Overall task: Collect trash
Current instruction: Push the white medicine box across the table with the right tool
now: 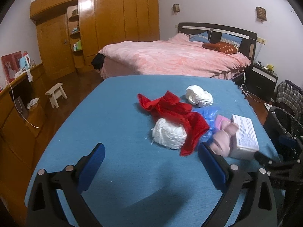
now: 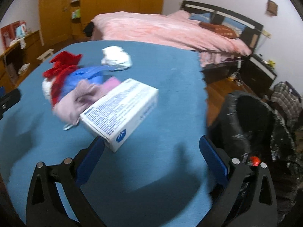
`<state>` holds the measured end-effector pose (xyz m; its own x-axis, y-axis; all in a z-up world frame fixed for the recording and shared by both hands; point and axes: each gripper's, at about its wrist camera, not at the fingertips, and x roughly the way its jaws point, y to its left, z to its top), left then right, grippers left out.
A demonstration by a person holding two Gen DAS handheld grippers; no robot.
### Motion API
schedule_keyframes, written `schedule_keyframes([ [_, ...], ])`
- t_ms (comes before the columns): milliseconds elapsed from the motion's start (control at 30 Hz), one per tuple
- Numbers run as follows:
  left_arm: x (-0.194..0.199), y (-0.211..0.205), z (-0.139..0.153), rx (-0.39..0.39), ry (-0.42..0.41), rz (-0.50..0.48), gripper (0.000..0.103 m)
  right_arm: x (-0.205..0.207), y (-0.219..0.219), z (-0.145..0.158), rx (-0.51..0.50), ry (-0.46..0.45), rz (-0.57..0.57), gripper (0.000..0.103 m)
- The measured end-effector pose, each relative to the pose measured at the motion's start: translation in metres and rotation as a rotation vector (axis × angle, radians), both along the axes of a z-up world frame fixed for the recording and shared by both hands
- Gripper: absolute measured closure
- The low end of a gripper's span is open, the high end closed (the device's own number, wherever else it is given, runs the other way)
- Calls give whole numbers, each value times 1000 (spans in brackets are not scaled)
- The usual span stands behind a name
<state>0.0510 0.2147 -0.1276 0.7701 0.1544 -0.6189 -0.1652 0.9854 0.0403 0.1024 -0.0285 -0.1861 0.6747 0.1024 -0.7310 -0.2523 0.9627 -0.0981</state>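
Observation:
On the blue table [image 1: 117, 113] lie two white crumpled wads [image 1: 170, 136] [image 1: 198, 95], a red cloth [image 1: 170, 111], a blue plastic bag [image 1: 208, 115], a pink cloth [image 1: 223, 138] and a white printed box [image 1: 246, 138]. My left gripper [image 1: 151, 151] is open and empty, just in front of the near wad. My right gripper [image 2: 151, 145] is open and empty; its left finger tip is at the near corner of the box [image 2: 123, 109]. The pink cloth [image 2: 75, 102], blue bag [image 2: 85, 77] and far wad [image 2: 117, 58] lie beyond the box.
A black trash bag bin [image 2: 246, 117] stands at the table's right edge, also in the left wrist view [image 1: 282, 124]. A pink bed [image 1: 170, 56], wooden wardrobe [image 1: 113, 19], small stool [image 1: 56, 94] and nightstand [image 1: 263, 81] are beyond.

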Motion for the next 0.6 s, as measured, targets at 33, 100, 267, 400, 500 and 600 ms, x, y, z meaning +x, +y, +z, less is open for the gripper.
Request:
schedule_keyframes([
  [33,0,-2,0,1,0,-3,6,1,-2,1,1,-7,-5,6],
  [100,1,-5,1,2,-3,-9,6,2,-7,7,45,-12,-4,6],
  [267,2,-6,2,2,-3,-7,6,5,8,8,71,-3,36,6],
  [400,2,-4,4,1,-6,-2,6,7,20,1,68,17,47,6],
  [500,3,-2,3,-4,-6,3,6,12,26,-3,78,36,46,6],
  [600,3,-2,2,-10,-5,5,6,16,32,-3,79,41,49,6],
])
